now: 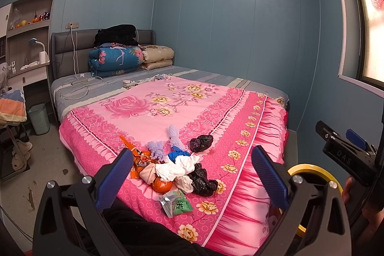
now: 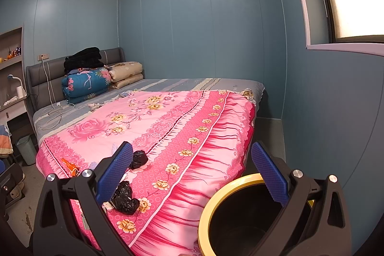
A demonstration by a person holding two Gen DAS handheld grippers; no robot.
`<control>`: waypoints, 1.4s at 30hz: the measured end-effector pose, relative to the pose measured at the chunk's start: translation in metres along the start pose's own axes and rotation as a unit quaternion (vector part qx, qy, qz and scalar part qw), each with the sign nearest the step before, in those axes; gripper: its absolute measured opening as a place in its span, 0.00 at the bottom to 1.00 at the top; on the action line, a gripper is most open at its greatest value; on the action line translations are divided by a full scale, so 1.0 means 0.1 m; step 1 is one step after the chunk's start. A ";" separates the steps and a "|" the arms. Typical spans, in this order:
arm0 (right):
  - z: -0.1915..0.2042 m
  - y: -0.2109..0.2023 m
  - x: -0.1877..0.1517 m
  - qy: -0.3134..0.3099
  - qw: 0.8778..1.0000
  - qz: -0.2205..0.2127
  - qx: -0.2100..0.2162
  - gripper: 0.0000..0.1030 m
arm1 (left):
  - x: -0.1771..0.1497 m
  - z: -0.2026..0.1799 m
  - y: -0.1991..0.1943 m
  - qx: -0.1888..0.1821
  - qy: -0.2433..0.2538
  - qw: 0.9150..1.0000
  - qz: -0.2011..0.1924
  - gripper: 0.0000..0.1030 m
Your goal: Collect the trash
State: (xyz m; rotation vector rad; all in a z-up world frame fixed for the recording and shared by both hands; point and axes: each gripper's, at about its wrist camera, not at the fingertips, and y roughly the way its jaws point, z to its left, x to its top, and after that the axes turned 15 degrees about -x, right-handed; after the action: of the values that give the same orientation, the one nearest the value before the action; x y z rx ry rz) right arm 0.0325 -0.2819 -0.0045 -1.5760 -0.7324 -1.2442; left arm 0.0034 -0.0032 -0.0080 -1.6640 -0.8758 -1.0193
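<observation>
Heaped near the foot of the pink floral bedspread point(image 1: 192, 100): crumpled white tissue point(image 1: 175, 168), wadded black plastic bag point(image 1: 202, 181), orange foil wrapper point(image 1: 134, 155), green-and-silver snack packet point(image 1: 176, 203) lying flat. Beside the bed, upright: yellow-rimmed black trash bin point(image 2: 216, 198), mouth open.

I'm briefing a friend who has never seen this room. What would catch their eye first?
First the bright pink floral quilt spread over the bed, filling the middle of both views. Next the heap of litter on its near end: wrappers, crumpled tissues, black bags and an orange. Then the yellow-rimmed black bin on the floor beside the bed, under the open right gripper.
</observation>
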 end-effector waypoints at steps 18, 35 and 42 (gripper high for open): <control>0.01 0.08 -0.01 0.005 1.000 0.010 -0.009 0.92 | -0.04 0.08 0.03 0.002 -0.015 1.000 0.006 0.92; 0.33 0.59 -0.09 -0.015 0.995 0.053 0.078 0.92 | -0.02 1.04 0.60 0.038 -0.034 0.996 0.077 0.92; 0.90 0.87 -0.37 -0.077 0.987 0.089 0.113 0.92 | -0.18 1.64 1.04 0.054 -0.063 0.986 0.142 0.92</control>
State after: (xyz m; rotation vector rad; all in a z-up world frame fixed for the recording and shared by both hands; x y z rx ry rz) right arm 0.1312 -0.2256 -0.0686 -1.5244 -0.7829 -0.8856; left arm 0.1260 0.1229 -0.0925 -1.7164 -0.7333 -0.6679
